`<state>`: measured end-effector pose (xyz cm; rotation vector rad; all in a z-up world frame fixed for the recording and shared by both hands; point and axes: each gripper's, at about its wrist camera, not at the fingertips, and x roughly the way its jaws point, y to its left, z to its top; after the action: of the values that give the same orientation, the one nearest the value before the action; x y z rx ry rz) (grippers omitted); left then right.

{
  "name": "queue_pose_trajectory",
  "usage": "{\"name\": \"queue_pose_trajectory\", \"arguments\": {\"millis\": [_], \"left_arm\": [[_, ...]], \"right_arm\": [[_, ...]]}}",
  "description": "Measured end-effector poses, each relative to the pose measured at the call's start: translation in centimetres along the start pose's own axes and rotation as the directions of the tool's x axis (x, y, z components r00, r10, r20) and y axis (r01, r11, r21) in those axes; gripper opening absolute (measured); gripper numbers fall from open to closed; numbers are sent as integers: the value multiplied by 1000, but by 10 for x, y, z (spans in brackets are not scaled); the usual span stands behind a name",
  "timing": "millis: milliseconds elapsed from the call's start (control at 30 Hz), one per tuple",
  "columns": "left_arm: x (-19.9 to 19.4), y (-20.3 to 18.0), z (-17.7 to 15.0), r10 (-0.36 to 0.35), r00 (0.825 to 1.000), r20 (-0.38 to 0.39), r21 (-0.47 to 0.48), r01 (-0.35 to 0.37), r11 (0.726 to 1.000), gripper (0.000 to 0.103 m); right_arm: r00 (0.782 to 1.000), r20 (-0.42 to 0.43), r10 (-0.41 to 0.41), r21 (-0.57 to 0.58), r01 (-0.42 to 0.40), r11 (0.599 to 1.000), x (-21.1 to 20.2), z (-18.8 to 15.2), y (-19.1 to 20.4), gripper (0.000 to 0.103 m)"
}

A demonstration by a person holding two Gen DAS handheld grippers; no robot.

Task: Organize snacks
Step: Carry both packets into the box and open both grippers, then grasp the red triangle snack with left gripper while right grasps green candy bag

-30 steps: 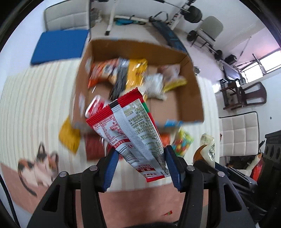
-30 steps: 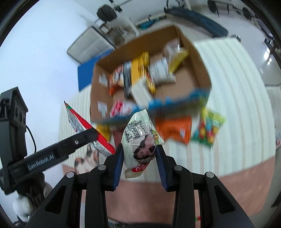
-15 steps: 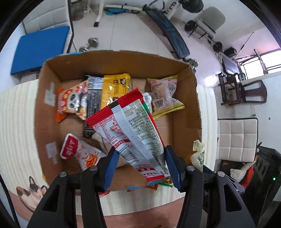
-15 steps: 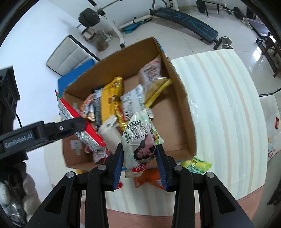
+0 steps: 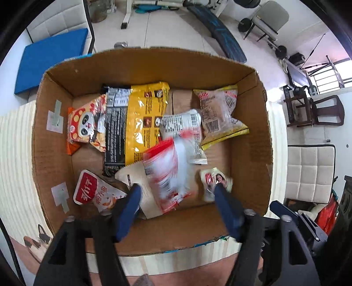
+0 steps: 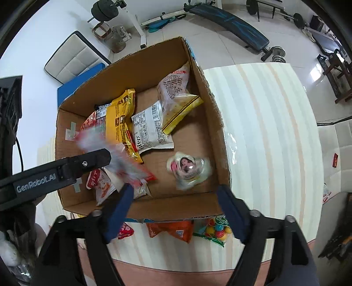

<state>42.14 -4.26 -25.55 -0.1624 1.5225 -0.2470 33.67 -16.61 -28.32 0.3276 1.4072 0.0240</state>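
Note:
An open cardboard box (image 5: 52, 154) holds several snacks, among them a yellow bag (image 5: 145, 118), a panda packet (image 5: 85, 123) and a clear bread packet (image 5: 217, 110). A red-and-white packet (image 5: 169, 169), blurred, drops free into the box between the opening jaws of my left gripper (image 5: 177, 198). In the right wrist view a small white packet with a portrait (image 6: 189, 169), also blurred, falls onto the floor of the box (image 6: 176, 206). Above it my right gripper (image 6: 175, 195) has its jaws opening, touching nothing. The left gripper (image 6: 88, 164) reaches in from the left.
An orange packet (image 6: 169, 230), a green candy bag (image 6: 213, 228) and a red packet (image 6: 125, 231) lie on the striped tablecloth (image 6: 264, 132) in front of the box. Beyond the table are a blue mat (image 5: 50, 57), chairs and a weight bench (image 6: 231, 17).
Both grippers came over the box and sank toward it. Each then opened and let go of its packet: the red-and-white one on the left, the portrait one on the right.

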Motion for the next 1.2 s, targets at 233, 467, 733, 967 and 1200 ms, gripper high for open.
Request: {"name": "queue_pose_trajectory", "arguments": {"millis": [233, 467, 733, 967, 1200], "left_arm": [[-20, 1, -8, -14, 998, 60, 35, 12, 999, 96], [-52, 5, -46, 34, 977, 212, 84, -52, 995, 97], [-52, 64, -125, 138, 952, 272, -70, -123, 990, 97], [14, 118, -162, 118, 985, 126, -237, -86, 968, 97], [53, 103, -165, 138, 985, 105, -194, -115, 974, 96]], "right_arm": [[1000, 22, -13, -8, 14, 1000, -15, -7, 3, 90], [998, 66, -10, -37, 13, 999, -37, -36, 7, 92], [998, 61, 20, 49, -23, 999, -24, -94, -22, 92], [1000, -10, -3, 180, 4, 984, 26, -116, -65, 92], [999, -36, 2, 261, 7, 965, 59, -125, -93, 92]]}}
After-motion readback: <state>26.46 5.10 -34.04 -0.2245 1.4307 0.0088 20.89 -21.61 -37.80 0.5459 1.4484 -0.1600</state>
